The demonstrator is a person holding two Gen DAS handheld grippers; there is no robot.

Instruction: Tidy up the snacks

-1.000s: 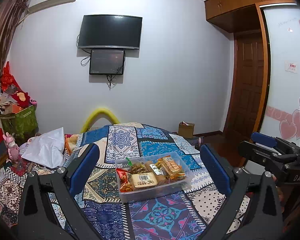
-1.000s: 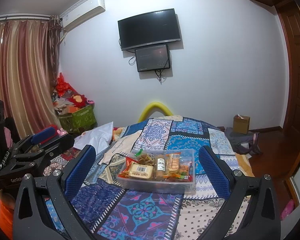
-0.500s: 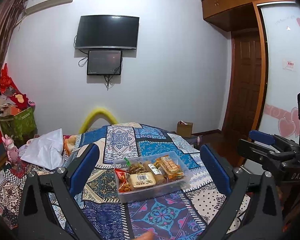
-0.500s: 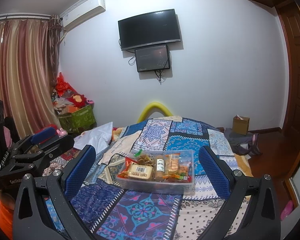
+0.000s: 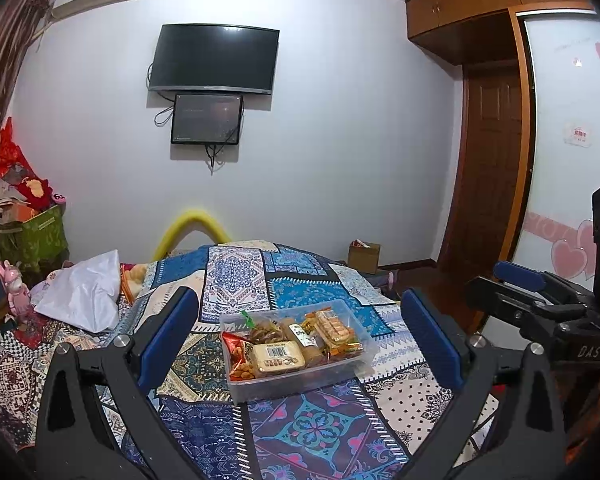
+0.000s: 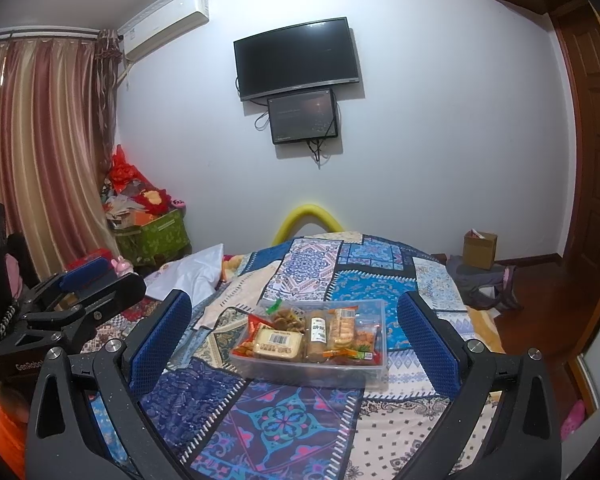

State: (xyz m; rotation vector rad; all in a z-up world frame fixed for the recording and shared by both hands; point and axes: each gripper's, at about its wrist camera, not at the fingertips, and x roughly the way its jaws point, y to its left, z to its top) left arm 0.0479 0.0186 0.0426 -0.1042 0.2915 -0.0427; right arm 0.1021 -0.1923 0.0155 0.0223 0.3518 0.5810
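Both the left gripper [image 5: 300, 332] and right gripper [image 6: 294, 330] are hovering wide and empty near a full snack box [image 5: 296, 350] on the bed [image 5: 320, 432], where soft bedding is risking tipping it when gripped.

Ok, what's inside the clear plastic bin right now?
The clear plastic bin holds packaged snacks: a barcoded pale pack, a cracker sleeve, a red bag. Anything beneath them is covered.
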